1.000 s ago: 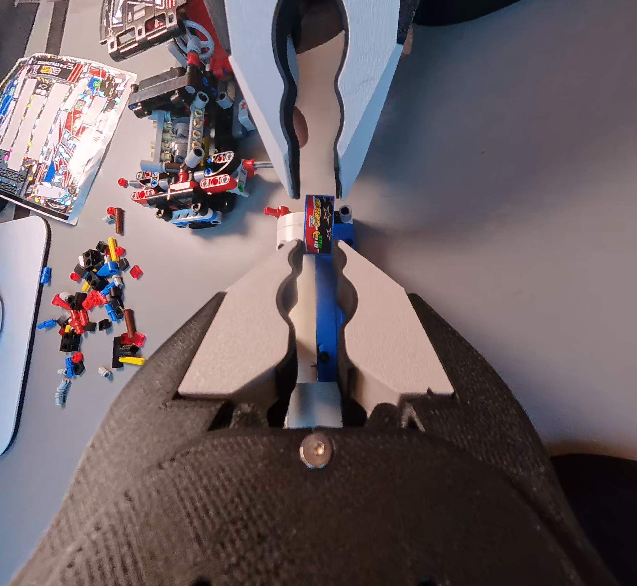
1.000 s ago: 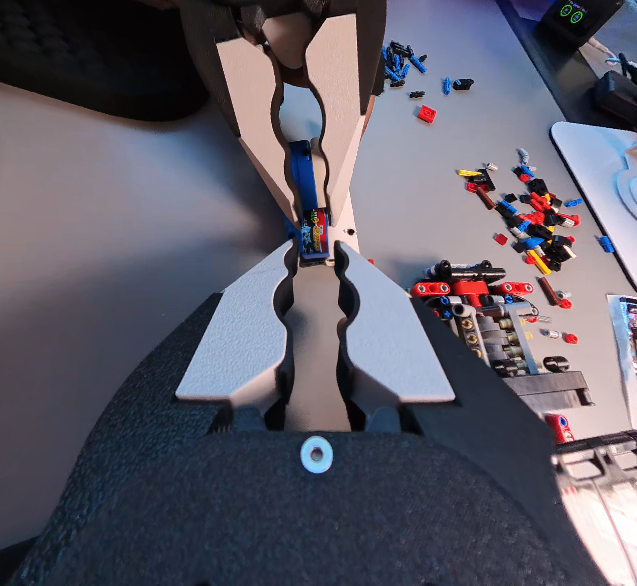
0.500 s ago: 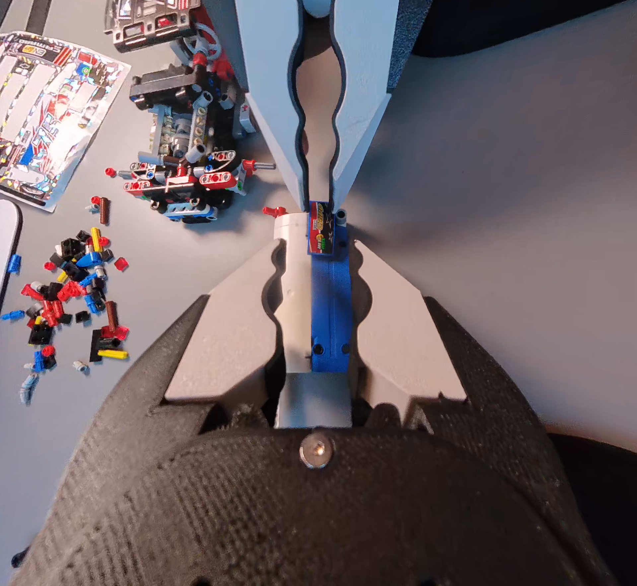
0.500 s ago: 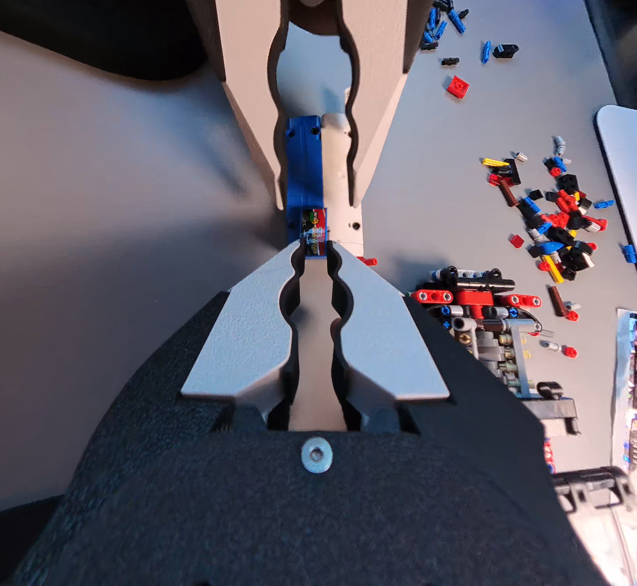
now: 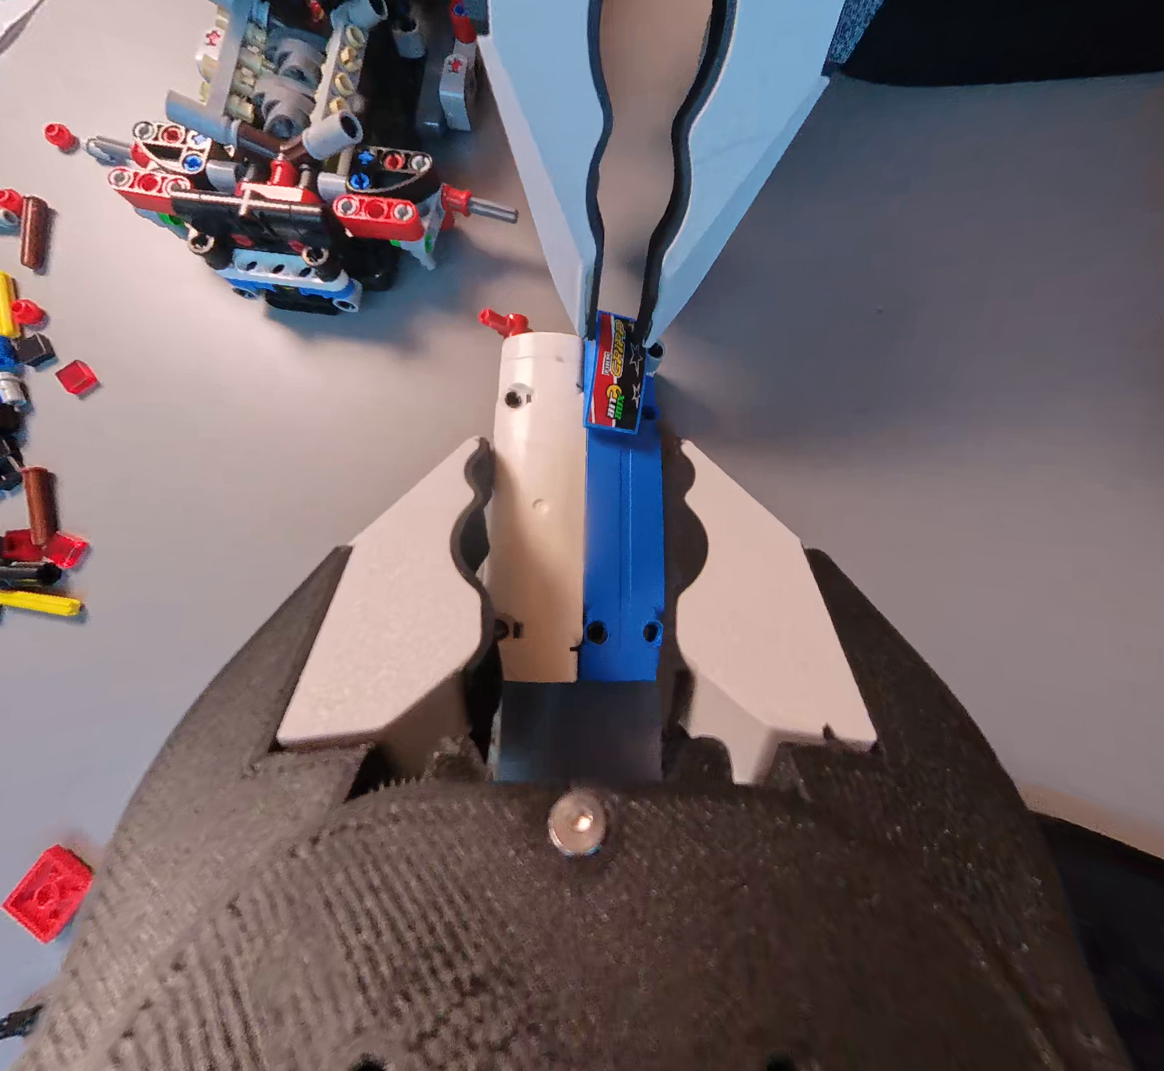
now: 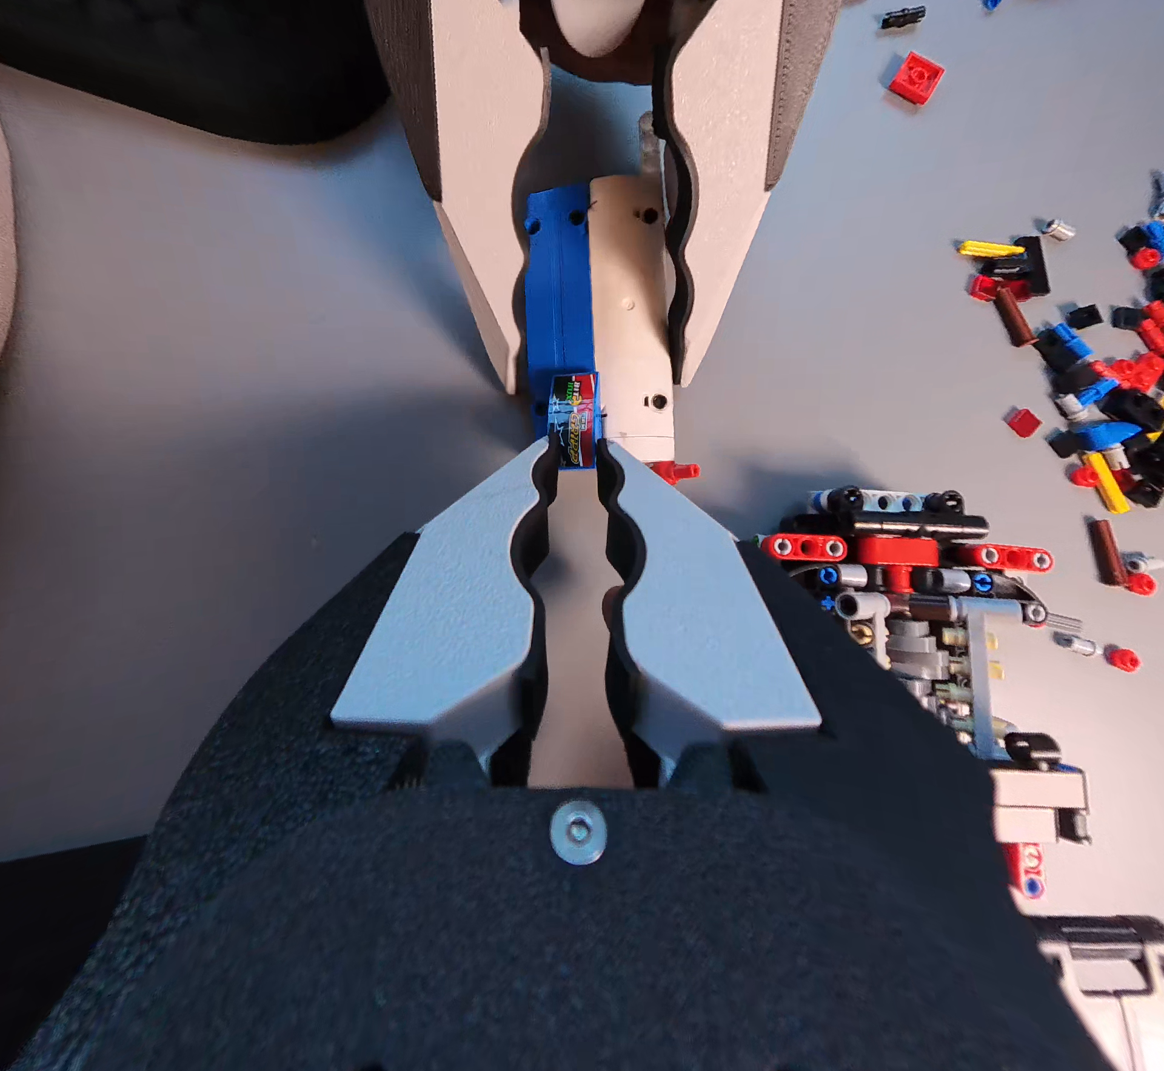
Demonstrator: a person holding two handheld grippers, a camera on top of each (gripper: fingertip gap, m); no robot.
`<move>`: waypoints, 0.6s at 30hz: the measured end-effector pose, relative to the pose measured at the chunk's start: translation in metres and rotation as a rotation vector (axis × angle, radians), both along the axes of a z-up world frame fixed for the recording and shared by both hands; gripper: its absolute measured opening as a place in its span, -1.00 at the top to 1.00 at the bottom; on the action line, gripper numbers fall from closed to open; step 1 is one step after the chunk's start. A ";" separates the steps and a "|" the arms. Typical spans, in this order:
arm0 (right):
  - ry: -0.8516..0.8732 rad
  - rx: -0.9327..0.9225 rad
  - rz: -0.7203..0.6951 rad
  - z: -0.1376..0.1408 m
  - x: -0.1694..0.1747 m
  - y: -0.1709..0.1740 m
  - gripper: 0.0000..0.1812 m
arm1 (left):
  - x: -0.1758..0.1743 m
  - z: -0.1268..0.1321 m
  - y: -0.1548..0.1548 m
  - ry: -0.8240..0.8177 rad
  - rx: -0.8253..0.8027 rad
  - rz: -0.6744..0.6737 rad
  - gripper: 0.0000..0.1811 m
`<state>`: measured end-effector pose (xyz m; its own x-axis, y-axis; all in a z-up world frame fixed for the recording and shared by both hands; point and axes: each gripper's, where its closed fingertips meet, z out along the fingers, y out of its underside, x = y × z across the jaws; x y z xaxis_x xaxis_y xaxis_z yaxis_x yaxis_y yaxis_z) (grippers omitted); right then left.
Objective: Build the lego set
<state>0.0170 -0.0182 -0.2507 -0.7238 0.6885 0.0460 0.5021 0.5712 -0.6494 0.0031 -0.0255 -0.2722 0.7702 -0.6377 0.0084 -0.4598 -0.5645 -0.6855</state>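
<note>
Clamping a two-part lego piece between its fingers, the left gripper (image 5: 579, 461) holds a white panel (image 5: 538, 511) and a blue panel (image 5: 623, 537) side by side, their length running forward out past its fingertips. At the far end of the blue panel sits a small stickered tile (image 5: 616, 371) — the right gripper (image 5: 620, 310), coming in from straight ahead, has its fingertips pinched narrowly on that tile's far edge. In the right wrist view the same meeting shows from the other side: the right gripper (image 6: 576, 448) closes on the stickered tile (image 6: 574, 420), with the blue panel (image 6: 559, 297) and white panel (image 6: 630, 310) stretching away into the left gripper (image 6: 595, 373). Just ahead and left of the left gripper's tips a small red pin (image 5: 504, 319) lies on the grey table (image 5: 882, 473). Farther forward-left stands the partly built lego vehicle (image 5: 283, 158), and well off to the left a scatter of loose pieces (image 5: 31, 505) — red, blue, black, yellow, brown. A red plate (image 5: 47, 899) lies near the left gripper's body.
</note>
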 end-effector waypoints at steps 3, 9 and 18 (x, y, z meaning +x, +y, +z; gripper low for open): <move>0.003 -0.012 -0.013 0.000 0.000 0.000 0.89 | 0.000 0.001 0.000 0.004 0.052 -0.002 0.42; 0.060 -0.048 -0.059 0.003 -0.001 -0.002 0.84 | 0.000 0.003 -0.002 0.023 0.090 -0.019 0.42; -0.041 -0.261 -0.236 0.004 0.008 0.003 0.70 | 0.000 0.004 -0.002 0.037 0.140 -0.025 0.43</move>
<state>0.0255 -0.0148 -0.2463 -0.5406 0.8218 -0.1800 0.6295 0.2532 -0.7345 0.0027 -0.0275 -0.2680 0.7520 -0.6498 -0.1107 -0.4994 -0.4521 -0.7390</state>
